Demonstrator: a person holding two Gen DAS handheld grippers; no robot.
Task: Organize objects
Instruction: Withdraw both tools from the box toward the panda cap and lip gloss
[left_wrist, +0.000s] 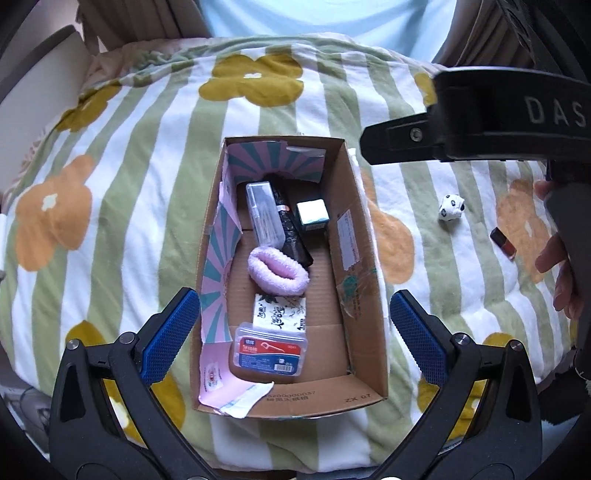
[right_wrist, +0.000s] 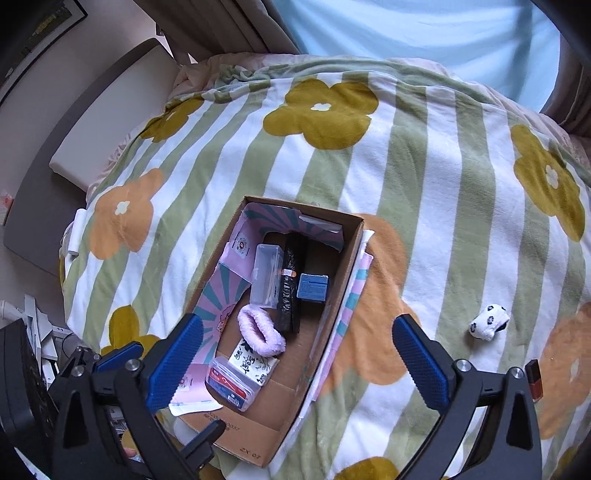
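Hovering with jaws apart and empty, both grippers (left_wrist: 291, 332) (right_wrist: 299, 358) face a mostly filled box (left_wrist: 364, 236), while a panda toy (left_wrist: 451, 208) and red bottle (left_wrist: 503, 239) remain on the blanket (left_wrist: 129, 184).

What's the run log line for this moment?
left gripper: open | right gripper: open | cardboard box: part-filled | panda sock, red bottle: outside
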